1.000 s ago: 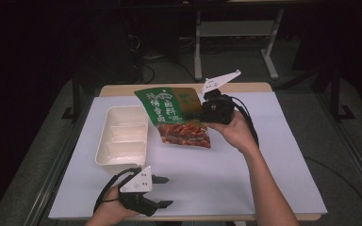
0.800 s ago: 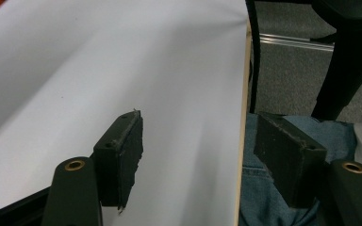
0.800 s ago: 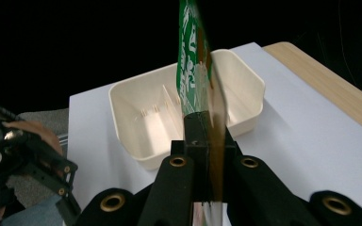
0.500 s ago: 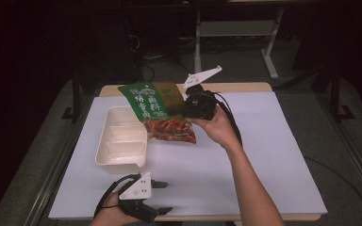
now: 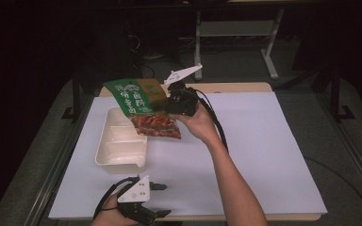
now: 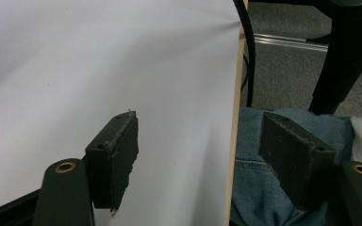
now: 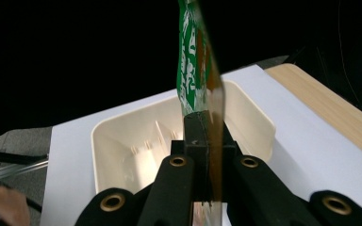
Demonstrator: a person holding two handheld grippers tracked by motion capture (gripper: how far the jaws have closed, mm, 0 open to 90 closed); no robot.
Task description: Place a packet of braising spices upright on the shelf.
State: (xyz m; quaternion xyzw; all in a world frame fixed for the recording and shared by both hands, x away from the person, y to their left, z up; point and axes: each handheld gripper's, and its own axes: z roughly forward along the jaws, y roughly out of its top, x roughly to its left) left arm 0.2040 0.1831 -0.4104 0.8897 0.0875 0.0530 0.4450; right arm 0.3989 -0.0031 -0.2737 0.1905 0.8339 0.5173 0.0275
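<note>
A snack bag (image 5: 141,101), green on top with red contents below, hangs in the air at the cream divided tray's (image 5: 107,149) far right corner. My right gripper (image 5: 168,104) is shut on the bag's right edge. In the right gripper view the bag (image 7: 193,61) stands edge-on, pinched between the closed jaws of the right gripper (image 7: 205,129), with the tray (image 7: 122,136) behind it. My left gripper (image 5: 162,200) rests at the table's near edge. Its jaws have just been opening and nothing is between them, as the left gripper view shows for the left gripper (image 6: 200,127).
A white sheet (image 5: 264,141) covers the wooden table (image 5: 235,87). The table's near edge (image 6: 234,141) and the person's jeans (image 6: 250,155) lie under the left gripper. A cable (image 5: 217,127) trails from the right gripper along the forearm. Dark floor and a metal frame (image 5: 235,28) lie beyond.
The right gripper has carried the snack bag leftwards, from the table's middle to the tray's right edge. The left gripper stays at the near edge, its jaws slightly wider.
</note>
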